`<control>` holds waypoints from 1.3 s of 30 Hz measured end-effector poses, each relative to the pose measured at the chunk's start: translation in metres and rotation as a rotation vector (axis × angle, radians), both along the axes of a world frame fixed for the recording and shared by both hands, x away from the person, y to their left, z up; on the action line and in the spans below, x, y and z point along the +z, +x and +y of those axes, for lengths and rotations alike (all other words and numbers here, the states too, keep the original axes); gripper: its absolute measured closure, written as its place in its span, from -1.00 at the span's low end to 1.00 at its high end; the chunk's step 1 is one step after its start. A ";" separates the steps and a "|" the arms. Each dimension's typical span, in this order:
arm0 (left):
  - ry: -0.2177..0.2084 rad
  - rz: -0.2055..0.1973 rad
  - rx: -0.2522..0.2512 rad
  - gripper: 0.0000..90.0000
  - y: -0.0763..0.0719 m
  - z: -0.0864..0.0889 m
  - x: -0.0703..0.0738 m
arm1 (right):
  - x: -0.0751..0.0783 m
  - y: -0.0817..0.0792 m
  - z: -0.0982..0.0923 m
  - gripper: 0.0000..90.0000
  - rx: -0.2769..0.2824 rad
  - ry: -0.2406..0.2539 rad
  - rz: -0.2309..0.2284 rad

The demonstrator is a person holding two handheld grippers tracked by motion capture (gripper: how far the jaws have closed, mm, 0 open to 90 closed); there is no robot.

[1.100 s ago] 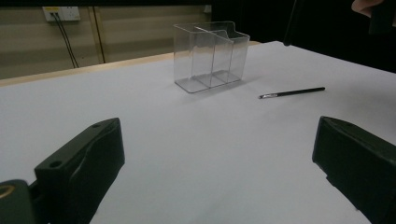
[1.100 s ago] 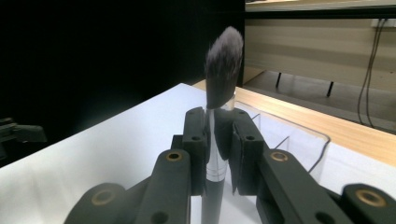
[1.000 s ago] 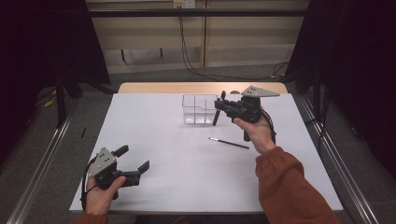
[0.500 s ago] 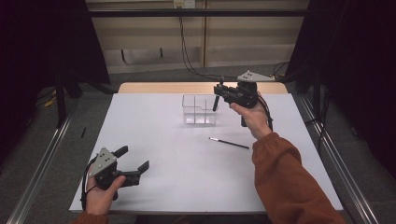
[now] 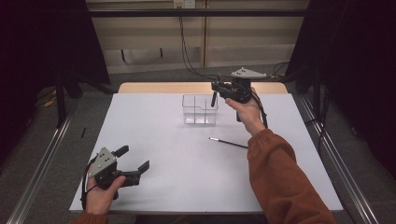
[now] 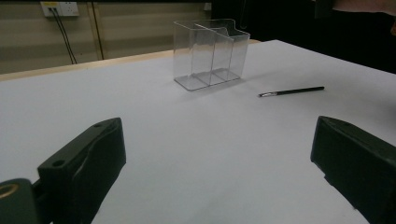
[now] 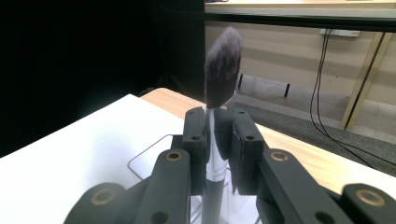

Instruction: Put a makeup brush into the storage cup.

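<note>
Two brushes — one makeup brush (image 7: 222, 70), one thin brush (image 5: 228, 143); one clear organizer (image 5: 200, 109); two tongs.

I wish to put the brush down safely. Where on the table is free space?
The white table is bare between the clear organizer and the left gripper, and also left of the organizer. It is tighter to the right, where the thin black brush lies beside the person's sleeve.

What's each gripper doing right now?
Left gripper: open, holding nothing.
Right gripper: shut on the makeup brush, above the clear organizer.
</note>
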State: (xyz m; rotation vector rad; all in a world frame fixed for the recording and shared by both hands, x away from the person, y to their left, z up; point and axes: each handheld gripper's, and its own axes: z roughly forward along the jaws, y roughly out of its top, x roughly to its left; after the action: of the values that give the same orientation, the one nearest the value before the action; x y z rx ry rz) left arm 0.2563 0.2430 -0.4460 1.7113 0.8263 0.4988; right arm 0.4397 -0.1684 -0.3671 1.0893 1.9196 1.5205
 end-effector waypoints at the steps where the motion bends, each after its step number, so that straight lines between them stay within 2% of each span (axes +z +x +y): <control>1: 0.009 -0.007 -0.007 -0.93 0.001 0.000 0.000 | -0.001 0.001 0.000 0.75 -0.004 -0.002 -0.001; 5: 0.003 -0.005 -0.009 -0.93 0.002 0.000 0.000 | -0.007 0.005 -0.001 0.75 -0.016 -0.023 0.012; 29: 0.017 -0.012 -0.002 -0.93 0.002 0.001 -0.001 | -0.034 0.012 0.004 0.75 -0.008 -0.044 0.067; 39: 0.020 -0.016 0.008 -0.93 0.002 0.002 -0.001 | -0.042 0.012 0.003 0.74 -0.003 -0.032 0.089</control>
State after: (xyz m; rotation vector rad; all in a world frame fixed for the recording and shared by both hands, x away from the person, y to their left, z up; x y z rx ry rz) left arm 0.2580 0.2449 -0.4466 1.7212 0.8190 0.5269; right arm 0.4515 -0.1654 -0.4096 1.1633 1.9934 1.4568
